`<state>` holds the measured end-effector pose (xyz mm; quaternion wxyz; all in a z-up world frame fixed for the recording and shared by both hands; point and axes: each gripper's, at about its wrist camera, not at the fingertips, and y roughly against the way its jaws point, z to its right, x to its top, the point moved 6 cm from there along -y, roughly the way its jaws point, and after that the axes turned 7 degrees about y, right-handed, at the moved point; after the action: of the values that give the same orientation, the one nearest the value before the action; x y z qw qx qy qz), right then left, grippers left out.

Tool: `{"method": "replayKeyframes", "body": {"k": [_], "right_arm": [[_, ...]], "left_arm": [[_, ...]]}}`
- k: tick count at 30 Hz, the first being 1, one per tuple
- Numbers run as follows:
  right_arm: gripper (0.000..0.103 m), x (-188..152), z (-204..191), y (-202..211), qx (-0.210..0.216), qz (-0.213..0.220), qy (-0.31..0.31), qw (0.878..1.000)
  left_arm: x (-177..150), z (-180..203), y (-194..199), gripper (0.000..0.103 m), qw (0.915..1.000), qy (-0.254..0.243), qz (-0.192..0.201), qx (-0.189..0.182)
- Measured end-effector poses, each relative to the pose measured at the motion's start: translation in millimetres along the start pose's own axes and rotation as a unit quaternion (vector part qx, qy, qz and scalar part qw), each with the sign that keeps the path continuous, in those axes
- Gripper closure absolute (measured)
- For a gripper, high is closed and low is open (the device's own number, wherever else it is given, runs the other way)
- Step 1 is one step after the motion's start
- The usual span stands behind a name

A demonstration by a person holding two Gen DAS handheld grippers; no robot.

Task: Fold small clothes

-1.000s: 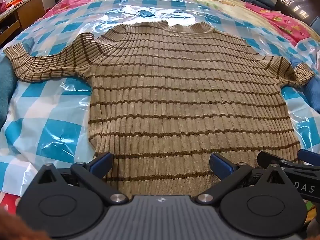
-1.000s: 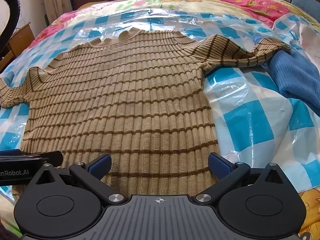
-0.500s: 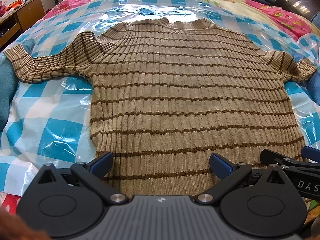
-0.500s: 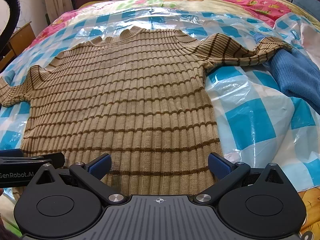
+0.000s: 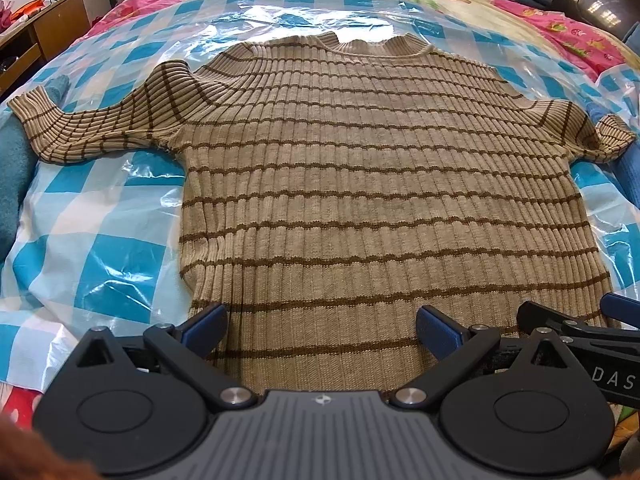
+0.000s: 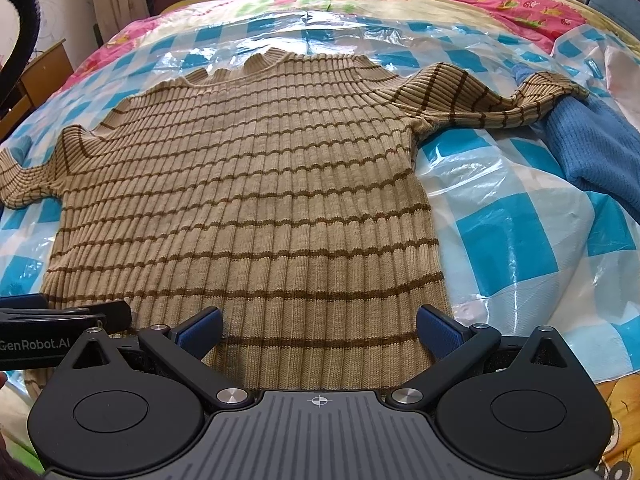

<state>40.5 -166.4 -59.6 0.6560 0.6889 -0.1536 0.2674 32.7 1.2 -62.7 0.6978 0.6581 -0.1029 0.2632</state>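
1. The striped ribbed sweater is laid flat and face up on a blue-and-white checked plastic sheet spread over the bed, straight ahead of both grippers, with its hem nearest them and its collar farthest away.
2. To the far left of the left gripper, a teal cloth is seen under the cuff of the left sleeve; the sleeve is stretched outward, across the garment's long axis.
3. The left gripper is held wide open with nothing between its blue pads; the pads are spread over the left half of the hem. Whether they touch the knit cannot be told.
4. The long axis of the sweater is judged to run hem to collar, directly away from the grippers, so the coming move is likely to turn on the hem, which lies just at the fingertips of both.
5. The right gripper is likewise spread fully and holds nothing; its right pad sits near the right hem corner.
6. Neither hand is clearly nearer the hem; each is nearer its own sleeve.
7. The left wrist view shows the full left sleeve and a wooden cabinet beyond it, while the right sleeve is squeezed to the edge.
8. Only the right wrist view shows plainly that the right sleeve is draped partly over a blue knit garment, well to the right of the right gripper.
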Motion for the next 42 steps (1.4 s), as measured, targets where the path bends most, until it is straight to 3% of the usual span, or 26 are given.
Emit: {"method": "replayKeyframes", "body": {"k": [42], "right_arm": [[0.0, -2.3, 1.6, -2.9, 0.011, 0.0, -0.007, 1.0]], "left_arm": [[-1.7, -0.5, -1.9, 0.0, 1.0, -0.004, -0.003, 0.006]]}}
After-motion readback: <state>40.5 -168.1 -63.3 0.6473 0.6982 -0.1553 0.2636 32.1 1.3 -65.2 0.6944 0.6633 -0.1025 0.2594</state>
